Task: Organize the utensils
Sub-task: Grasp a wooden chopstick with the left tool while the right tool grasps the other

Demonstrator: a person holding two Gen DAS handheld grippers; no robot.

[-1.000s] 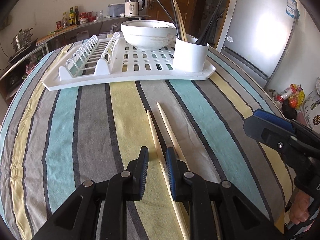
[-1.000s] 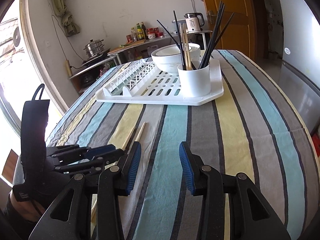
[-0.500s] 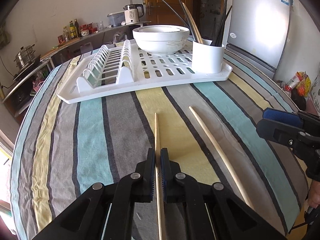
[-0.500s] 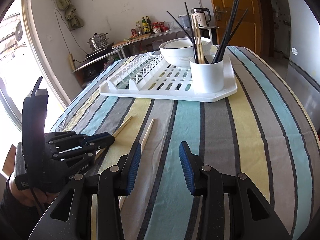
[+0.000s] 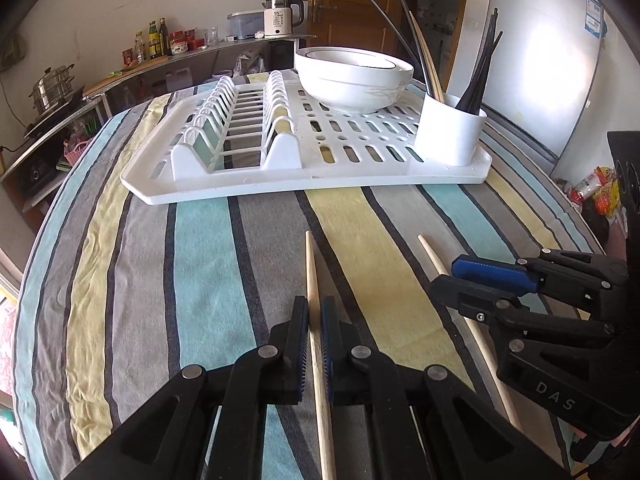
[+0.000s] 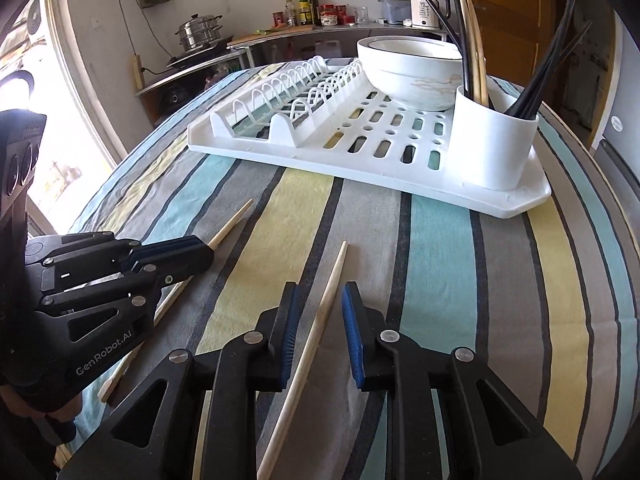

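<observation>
My left gripper [image 5: 314, 316] is shut on a wooden chopstick [image 5: 311, 264] that points toward the rack. My right gripper [image 6: 317, 304] is open around a second wooden chopstick [image 6: 334, 276] lying on the striped tablecloth; its jaws stand on either side without touching. That chopstick also shows in the left wrist view [image 5: 434, 261], partly hidden by the right gripper [image 5: 468, 276]. The left gripper [image 6: 200, 254] and its chopstick [image 6: 232, 225] show in the right wrist view. A white utensil cup [image 5: 450, 130] [image 6: 494, 142] on the rack holds black and wooden chopsticks.
A white dish rack [image 5: 224, 184] [image 6: 304, 156] stands at the table's far side with stacked white bowls [image 5: 354, 78] [image 6: 408, 68] on it. A fridge [image 5: 548, 64] is on the right. A counter with pot, bottles and kettle [image 5: 280, 18] lies behind.
My left gripper closed on one chopstick and lifted it clear of the other. My right gripper moved forward and left over the second chopstick, its jaws narrower than before.
</observation>
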